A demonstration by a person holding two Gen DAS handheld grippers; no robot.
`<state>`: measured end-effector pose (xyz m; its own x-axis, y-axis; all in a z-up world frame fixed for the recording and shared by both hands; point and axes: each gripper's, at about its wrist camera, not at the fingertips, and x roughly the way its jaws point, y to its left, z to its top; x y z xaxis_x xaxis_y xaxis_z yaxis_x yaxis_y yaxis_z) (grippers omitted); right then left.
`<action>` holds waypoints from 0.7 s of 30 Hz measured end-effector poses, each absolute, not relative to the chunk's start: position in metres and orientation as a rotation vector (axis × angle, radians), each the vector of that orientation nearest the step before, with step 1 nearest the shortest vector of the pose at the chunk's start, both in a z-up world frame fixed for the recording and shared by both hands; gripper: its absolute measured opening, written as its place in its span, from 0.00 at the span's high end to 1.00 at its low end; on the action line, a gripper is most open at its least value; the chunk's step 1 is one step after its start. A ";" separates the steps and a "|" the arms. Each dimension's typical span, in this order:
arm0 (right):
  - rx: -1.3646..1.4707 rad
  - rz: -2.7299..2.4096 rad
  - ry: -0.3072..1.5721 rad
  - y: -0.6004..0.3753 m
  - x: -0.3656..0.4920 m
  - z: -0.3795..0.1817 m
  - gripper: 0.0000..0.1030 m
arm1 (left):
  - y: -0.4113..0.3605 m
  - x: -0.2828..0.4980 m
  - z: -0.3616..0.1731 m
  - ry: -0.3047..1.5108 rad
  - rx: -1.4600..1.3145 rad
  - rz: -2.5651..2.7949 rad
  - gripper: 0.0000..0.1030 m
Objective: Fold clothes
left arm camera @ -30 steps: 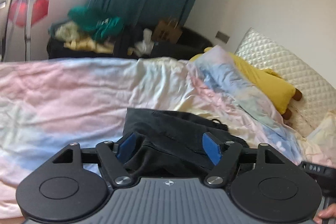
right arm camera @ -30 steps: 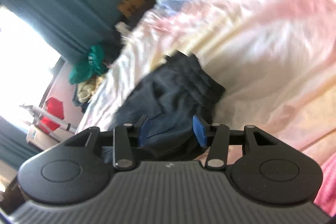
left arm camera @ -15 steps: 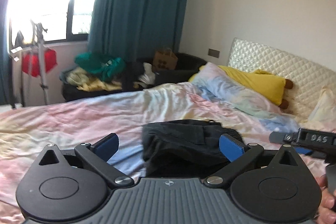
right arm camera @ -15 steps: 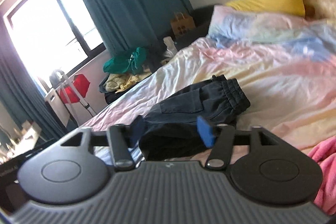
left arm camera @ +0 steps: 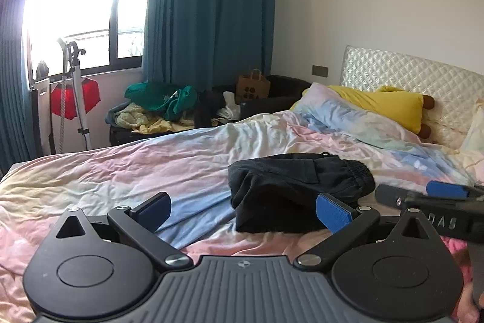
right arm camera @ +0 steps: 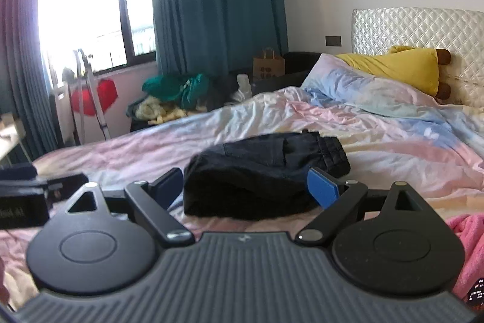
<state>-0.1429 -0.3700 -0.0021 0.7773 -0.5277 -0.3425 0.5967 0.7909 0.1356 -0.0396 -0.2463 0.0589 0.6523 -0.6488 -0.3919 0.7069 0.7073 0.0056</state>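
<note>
Black folded trousers (left arm camera: 298,189) lie mid-frame on the pastel bed (left arm camera: 169,168), both the left hand-held gripper (left arm camera: 243,211) and right hand-held gripper (right arm camera: 246,186) spread wide, holding nothing.

Left wrist fisheye view. The left gripper (left arm camera: 243,209) fills the lower frame, its blue-padded jaws spread wide and holding nothing. A folded black garment (left arm camera: 298,189) lies on the bed (left arm camera: 151,168) at centre right, beyond the jaws. The right gripper (left arm camera: 435,202) enters from the right edge, near the garment. A yellow plush toy (left arm camera: 390,105) rests against the quilted headboard (left arm camera: 423,80) at upper right. Teal curtains (left arm camera: 211,8) and a window (left arm camera: 81,2) occupy the upper left.
</note>
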 end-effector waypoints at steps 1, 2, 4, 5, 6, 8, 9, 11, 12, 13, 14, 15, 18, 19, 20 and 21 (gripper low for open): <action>0.240 -0.613 0.300 -0.367 -0.142 -0.006 0.12 | -0.244 -0.039 0.055 0.381 0.161 -0.770 0.00; 0.235 -0.615 0.301 -0.364 -0.140 -0.009 0.12 | -0.242 -0.038 0.052 0.383 0.157 -0.770 0.00; 0.226 -0.628 0.303 -0.359 -0.137 -0.016 0.12 | -0.237 -0.033 0.047 0.391 0.145 -0.765 0.00; 0.222 -0.634 0.307 -0.358 -0.136 -0.019 0.12 | -0.235 -0.031 0.044 0.392 0.143 -0.760 0.00; 0.215 -0.638 0.311 -0.356 -0.134 -0.021 0.12 | -0.234 -0.029 0.042 0.391 0.147 -0.753 0.00; 0.199 -0.646 0.314 -0.353 -0.131 -0.025 0.12 | -0.232 -0.027 0.037 0.393 0.161 -0.747 0.00; 0.192 -0.651 0.313 -0.352 -0.130 -0.027 0.12 | -0.231 -0.026 0.035 0.397 0.160 -0.749 0.00; 0.178 -0.662 0.312 -0.349 -0.129 -0.029 0.12 | -0.230 -0.024 0.031 0.406 0.157 -0.751 0.00; 0.171 -0.668 0.311 -0.348 -0.128 -0.030 0.12 | -0.230 -0.023 0.029 0.408 0.158 -0.747 0.00; 0.164 -0.673 0.310 -0.347 -0.127 -0.031 0.12 | -0.230 -0.022 0.027 0.411 0.161 -0.743 0.00; 0.157 -0.679 0.309 -0.346 -0.126 -0.032 0.12 | -0.230 -0.021 0.025 0.414 0.164 -0.738 0.00; 0.154 -0.683 0.310 -0.345 -0.126 -0.034 0.12 | -0.231 -0.021 0.024 0.417 0.167 -0.734 0.00; 0.160 -0.697 0.302 -0.348 -0.128 -0.037 0.12 | -0.230 -0.019 0.019 0.427 0.168 -0.730 0.00; 0.164 -0.702 0.297 -0.349 -0.129 -0.037 0.12 | -0.230 -0.019 0.018 0.429 0.169 -0.729 0.00; 0.167 -0.705 0.295 -0.349 -0.130 -0.038 0.12 | -0.230 -0.019 0.017 0.429 0.171 -0.728 0.00; 0.170 -0.706 0.294 -0.350 -0.130 -0.038 0.12 | -0.231 -0.019 0.017 0.429 0.173 -0.727 0.00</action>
<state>-0.1300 -0.3497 -0.0384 0.7219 -0.6126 -0.3217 0.6600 0.7493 0.0543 -0.0192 -0.2310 0.0165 0.6650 -0.6058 -0.4368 0.6753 0.7375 0.0054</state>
